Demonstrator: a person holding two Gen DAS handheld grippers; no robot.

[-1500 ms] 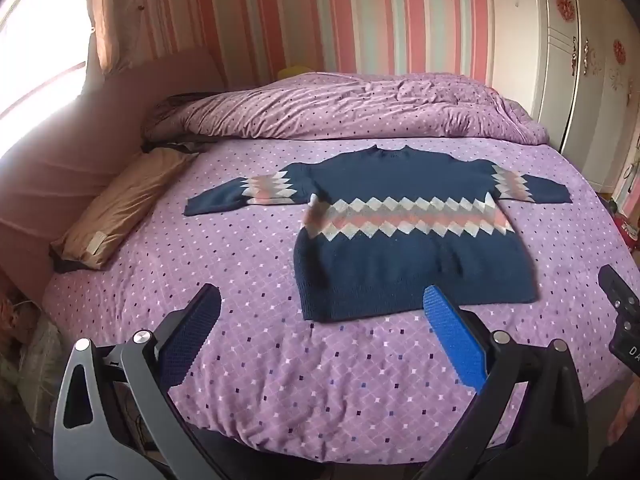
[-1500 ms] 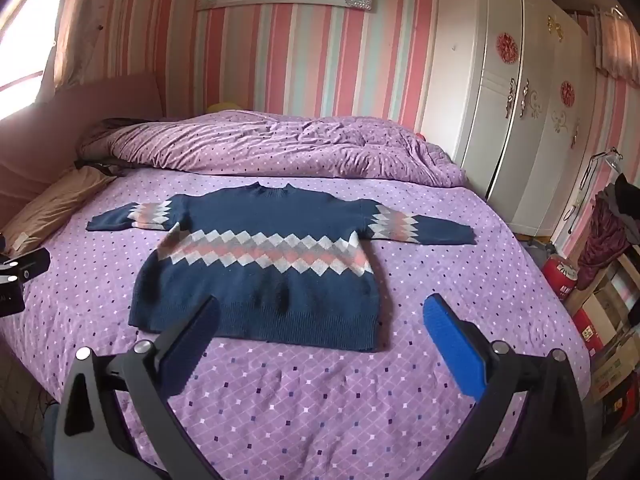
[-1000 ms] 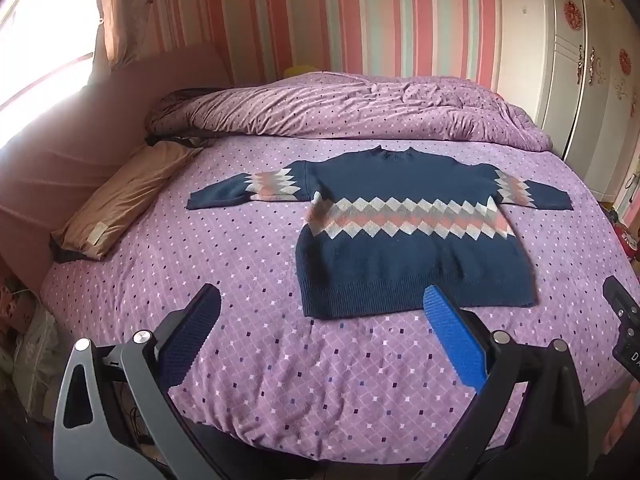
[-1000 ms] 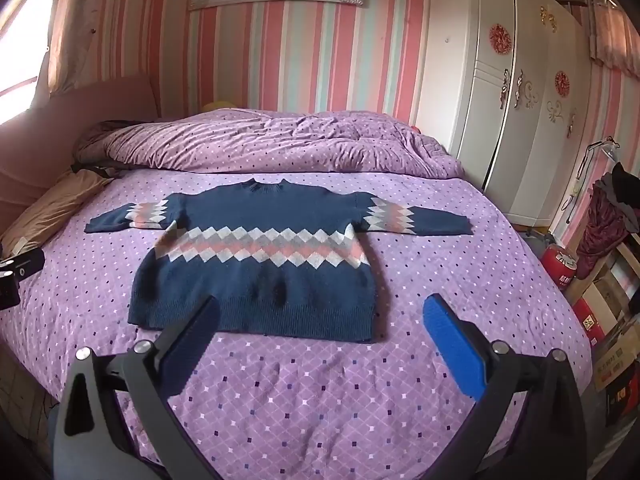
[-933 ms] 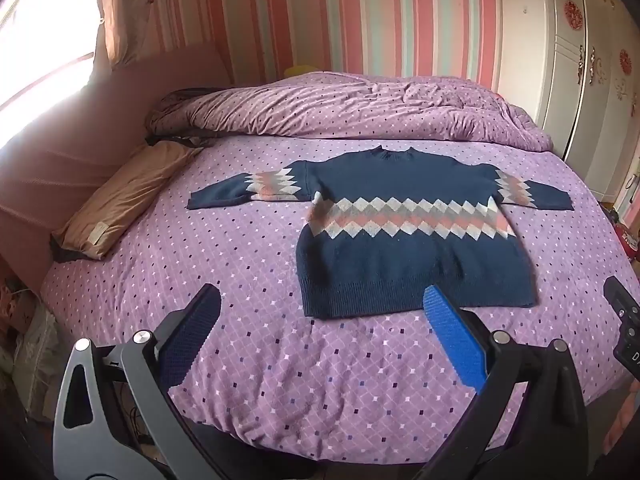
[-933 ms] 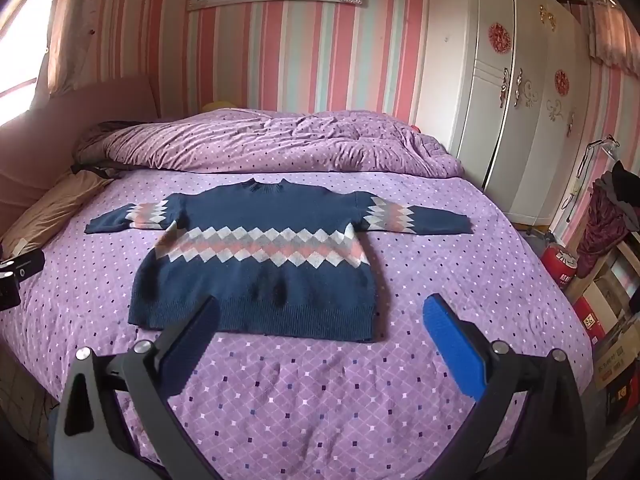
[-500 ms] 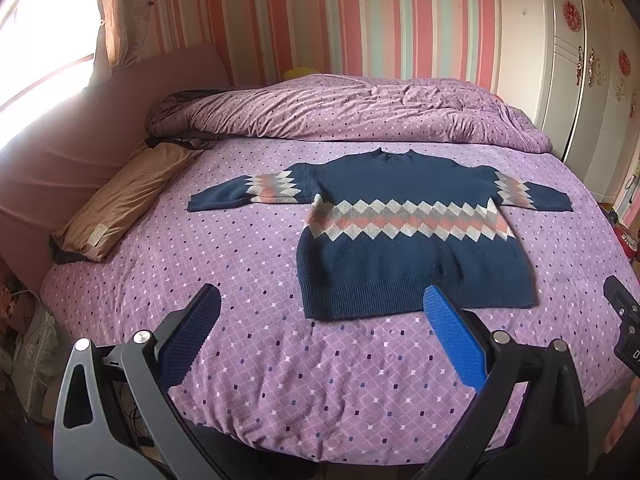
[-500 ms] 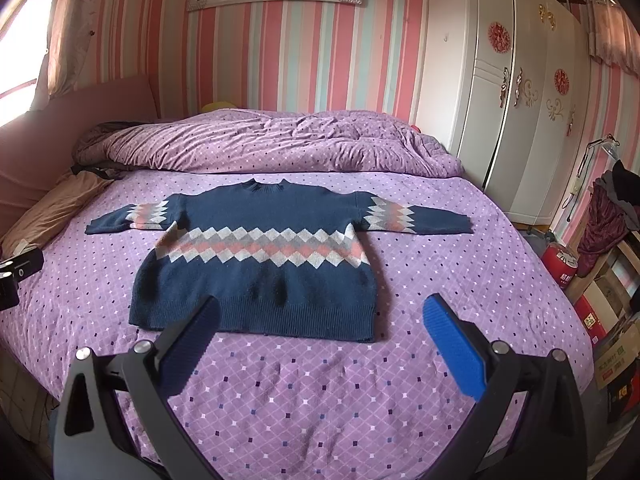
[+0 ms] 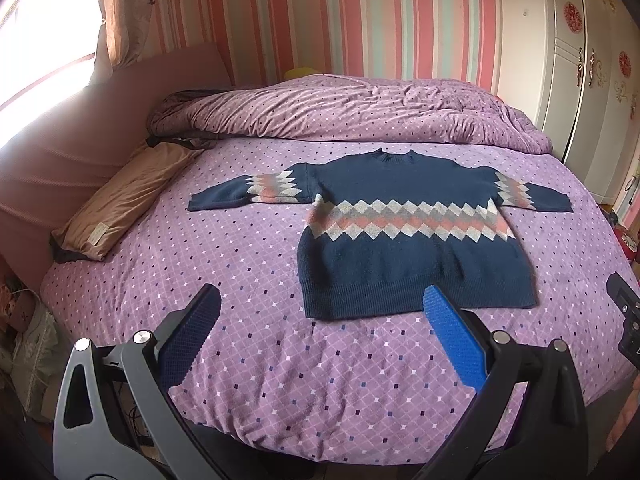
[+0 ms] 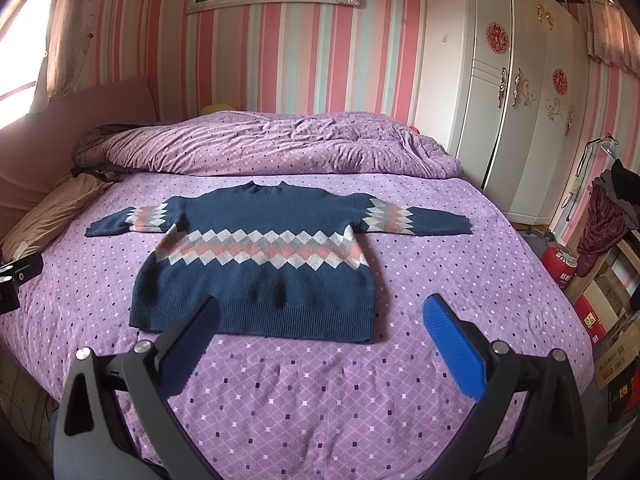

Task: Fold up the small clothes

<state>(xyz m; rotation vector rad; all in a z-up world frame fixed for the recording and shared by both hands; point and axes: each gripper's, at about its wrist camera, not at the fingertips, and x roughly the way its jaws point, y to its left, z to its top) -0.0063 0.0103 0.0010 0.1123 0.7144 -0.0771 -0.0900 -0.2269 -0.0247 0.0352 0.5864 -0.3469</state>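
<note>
A small navy sweater (image 9: 404, 236) with a pink, grey and white diamond band lies flat on the purple bed (image 9: 256, 264), sleeves spread out, hem toward me. It also shows in the right wrist view (image 10: 260, 264). My left gripper (image 9: 320, 312) is open and empty, held above the bed's near edge by the hem's left part. My right gripper (image 10: 318, 312) is open and empty, held above the near edge by the hem's right part. Neither touches the sweater.
A rumpled purple duvet (image 9: 352, 112) lies along the far side. A tan pillow (image 9: 124, 200) lies at the left by the pink headboard. White wardrobes (image 10: 516, 112) stand at the right. Boxes and a red can (image 10: 560, 264) sit on the floor right of the bed.
Both views have drifted slightly, as if the grippers rose and tilted up a little. The sweater has not moved and both grippers stay open.
</note>
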